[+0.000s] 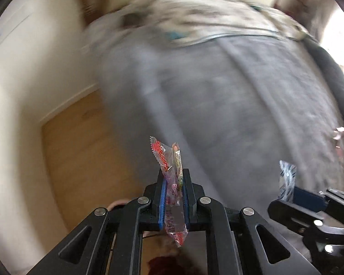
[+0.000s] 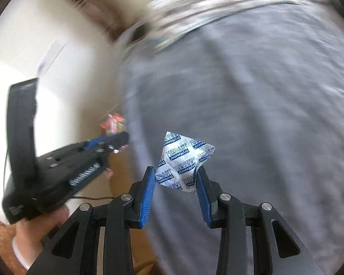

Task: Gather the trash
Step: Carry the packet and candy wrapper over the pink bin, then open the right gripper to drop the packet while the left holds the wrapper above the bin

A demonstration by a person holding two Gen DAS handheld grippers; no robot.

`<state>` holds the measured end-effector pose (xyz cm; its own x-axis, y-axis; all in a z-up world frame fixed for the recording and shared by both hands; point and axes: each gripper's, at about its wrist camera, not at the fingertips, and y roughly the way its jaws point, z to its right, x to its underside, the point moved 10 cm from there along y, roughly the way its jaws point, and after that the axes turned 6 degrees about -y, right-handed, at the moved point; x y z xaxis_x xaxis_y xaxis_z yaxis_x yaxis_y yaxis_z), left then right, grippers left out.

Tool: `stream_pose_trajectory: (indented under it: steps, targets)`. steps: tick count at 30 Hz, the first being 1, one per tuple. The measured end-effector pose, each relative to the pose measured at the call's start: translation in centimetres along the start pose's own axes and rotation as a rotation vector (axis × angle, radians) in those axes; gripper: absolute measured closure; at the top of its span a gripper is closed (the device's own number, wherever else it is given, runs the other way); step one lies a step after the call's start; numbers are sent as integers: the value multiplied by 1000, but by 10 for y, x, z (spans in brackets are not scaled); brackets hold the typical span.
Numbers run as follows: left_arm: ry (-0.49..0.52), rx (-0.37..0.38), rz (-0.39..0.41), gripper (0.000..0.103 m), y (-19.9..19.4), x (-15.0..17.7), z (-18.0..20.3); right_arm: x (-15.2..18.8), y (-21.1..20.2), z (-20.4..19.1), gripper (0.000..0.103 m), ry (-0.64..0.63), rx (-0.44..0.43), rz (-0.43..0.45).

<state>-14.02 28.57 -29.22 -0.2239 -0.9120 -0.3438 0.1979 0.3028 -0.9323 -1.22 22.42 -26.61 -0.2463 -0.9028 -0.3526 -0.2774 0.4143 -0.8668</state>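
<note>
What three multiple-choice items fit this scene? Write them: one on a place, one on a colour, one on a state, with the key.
1. Where is the desiccant packet?
A. On the wooden floor
B. Between the right gripper's fingers
C. On the patterned pillow

2. What colour are the pads on the right gripper?
A. Blue
B. Yellow
C. White

3. What is the left gripper doing?
A. Standing wide open and empty
B. Pressing on the grey bedspread
C. Clamped on a clear candy wrapper

Key: B, the white packet printed in blue sits between the two fingers in the right wrist view. A, both ribbed pads are blue. C, the jaws are nearly together with the red-printed candy wrapper pinched between them, above the grey bedspread and wooden floor.
</note>
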Motion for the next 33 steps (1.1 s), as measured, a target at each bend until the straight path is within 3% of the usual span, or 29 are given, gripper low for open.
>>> stream_pose_trajectory:
  steps: [7, 15, 23, 33]
  targets:
    - [-212, -86, -53, 90, 3, 56, -137, 29, 78, -133, 68, -218, -90, -168]
    - [-375, -127, -134, 90, 21, 123, -229, 86, 165, -206, 68, -347, -119, -374]
    - [-460, -134, -182, 90, 46, 153, -266, 127, 262, -208, 68, -377, -87, -546]
    - [-474, -125, -222, 91, 77, 162, -260, 148, 336, -186, 64, -392, -30, -604]
